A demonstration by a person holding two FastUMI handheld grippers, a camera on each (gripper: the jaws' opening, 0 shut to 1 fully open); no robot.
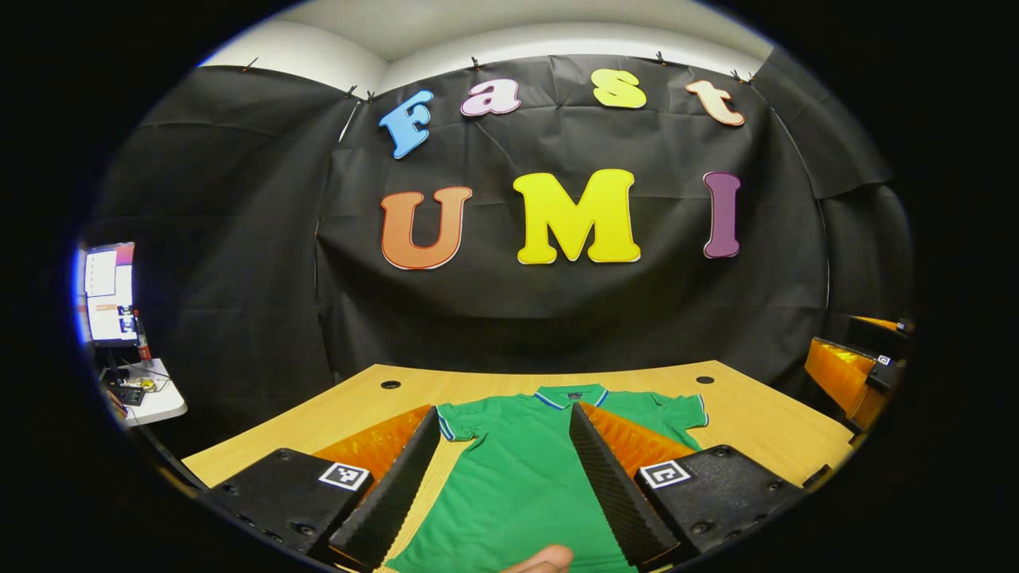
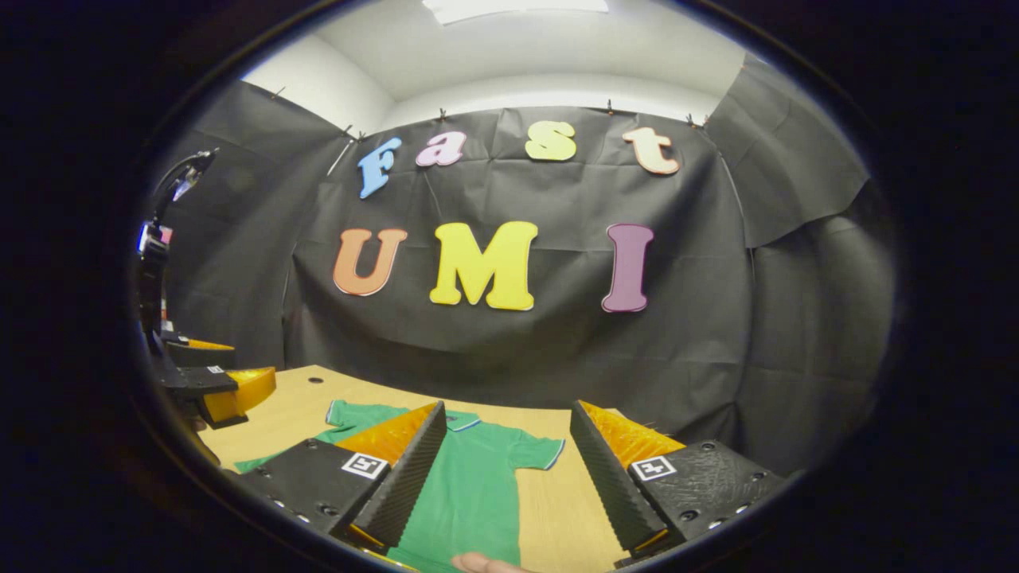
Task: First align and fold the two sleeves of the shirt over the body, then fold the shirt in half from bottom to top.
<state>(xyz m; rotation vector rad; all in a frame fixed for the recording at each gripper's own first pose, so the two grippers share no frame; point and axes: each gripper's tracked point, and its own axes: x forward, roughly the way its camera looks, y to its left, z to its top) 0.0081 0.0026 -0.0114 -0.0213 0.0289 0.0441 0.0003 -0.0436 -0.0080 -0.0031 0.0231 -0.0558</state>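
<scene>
A green polo shirt (image 1: 517,477) lies flat on the wooden table (image 1: 764,414), face up, with its collar (image 1: 569,394) at the far end. Both short sleeves are spread out to the sides: one sleeve (image 1: 455,422) lies at the left, the other sleeve (image 1: 677,414) at the right. My left gripper (image 1: 504,410) hovers open over the shirt's body. Farther right, my right gripper (image 2: 507,406) is open above the shirt (image 2: 470,485) and its right sleeve (image 2: 537,452). Each gripper also shows in the other's view: the right gripper (image 1: 864,358) and the left gripper (image 2: 219,366).
The table has two small round holes (image 1: 390,384) near its far edge. A lit monitor (image 1: 107,294) stands on a small side table at the left. A fingertip (image 1: 545,559) pokes in at the bottom. The black cloth wall closes the far side.
</scene>
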